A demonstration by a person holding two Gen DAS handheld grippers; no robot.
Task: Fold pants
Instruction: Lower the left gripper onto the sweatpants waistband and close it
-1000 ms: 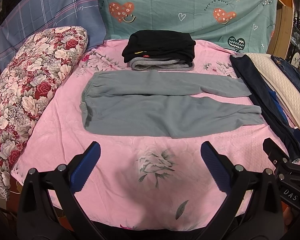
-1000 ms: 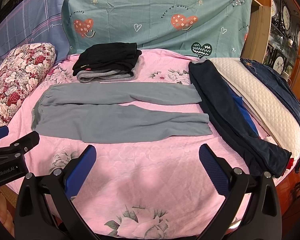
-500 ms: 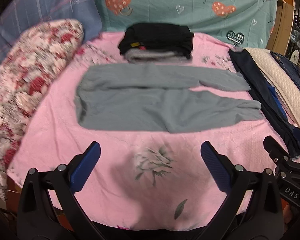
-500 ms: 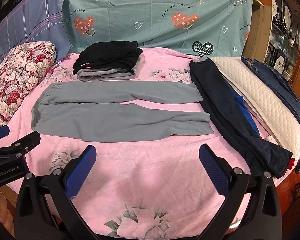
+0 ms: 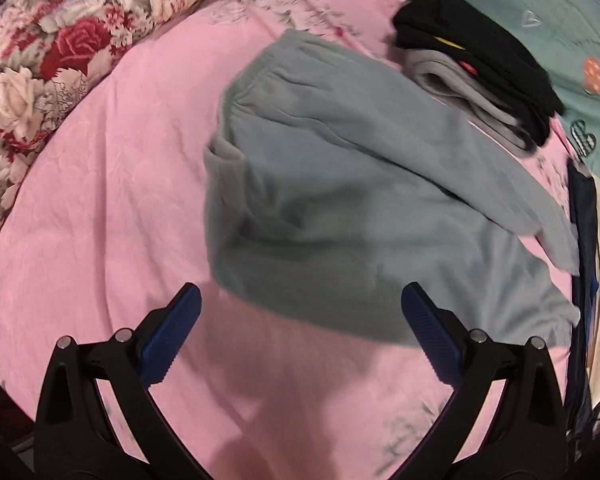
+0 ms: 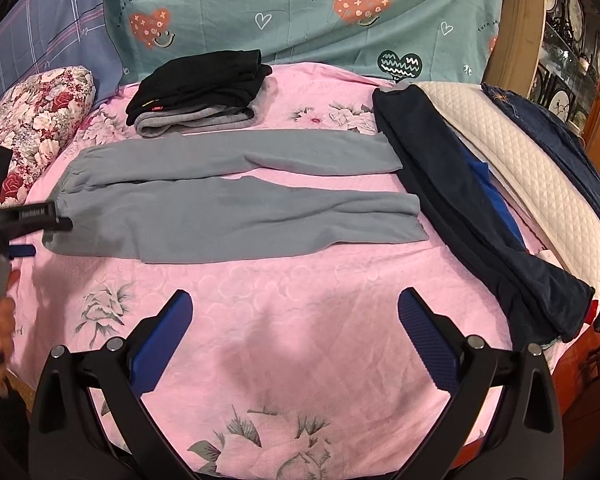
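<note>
Grey sweatpants (image 6: 228,204) lie flat on the pink bed sheet (image 6: 300,312), waistband to the left, both legs spread out to the right. In the left wrist view the pants (image 5: 340,200) fill the middle. My left gripper (image 5: 300,312) is open and empty, just short of the waistband's near corner; it also shows at the left edge of the right wrist view (image 6: 40,232). My right gripper (image 6: 294,312) is open and empty over bare sheet, in front of the near leg.
A folded black and grey stack (image 6: 200,96) sits behind the pants. Dark navy pants (image 6: 472,208), a white quilted pad (image 6: 540,176) and jeans (image 6: 560,132) lie along the right. A floral pillow (image 6: 36,128) is at the left.
My left gripper has swung left and down toward the waistband end of the pants, with its view now tilted. My right gripper has barely moved. Both stay open.
</note>
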